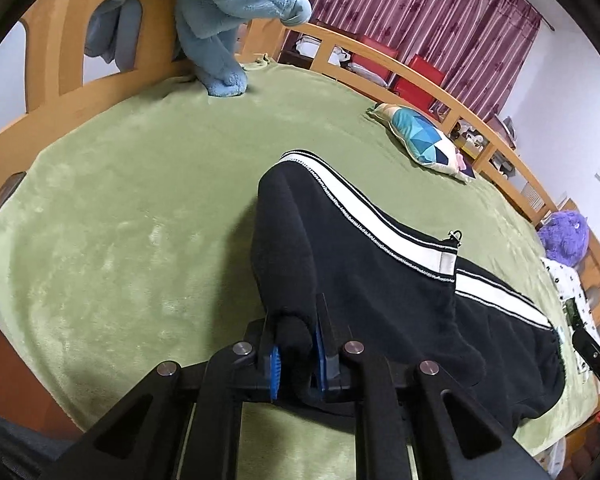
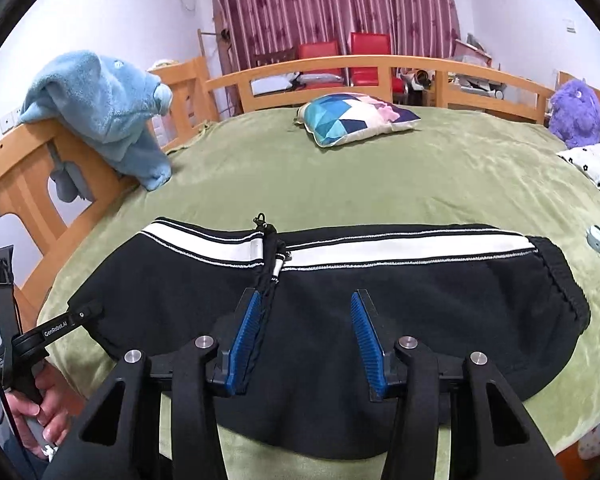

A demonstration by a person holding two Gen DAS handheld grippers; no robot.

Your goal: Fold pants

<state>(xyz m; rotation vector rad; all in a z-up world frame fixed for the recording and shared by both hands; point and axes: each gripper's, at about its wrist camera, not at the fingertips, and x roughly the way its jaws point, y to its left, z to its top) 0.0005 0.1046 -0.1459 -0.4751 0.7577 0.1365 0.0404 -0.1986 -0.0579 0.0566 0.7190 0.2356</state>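
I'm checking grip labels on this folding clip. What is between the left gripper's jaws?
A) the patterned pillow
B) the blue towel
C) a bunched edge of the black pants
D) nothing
C: the left gripper is pinched shut on a bunched fold of the black pants.

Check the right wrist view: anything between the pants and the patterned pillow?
Nothing: in the right wrist view only bare green blanket separates pants and pillow.

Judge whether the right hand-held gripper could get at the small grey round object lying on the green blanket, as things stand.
Probably yes. The right hand-held gripper stands open over the black pants, and the grey round object lies uncovered on the green blanket just beyond the waistband, with nothing between them.
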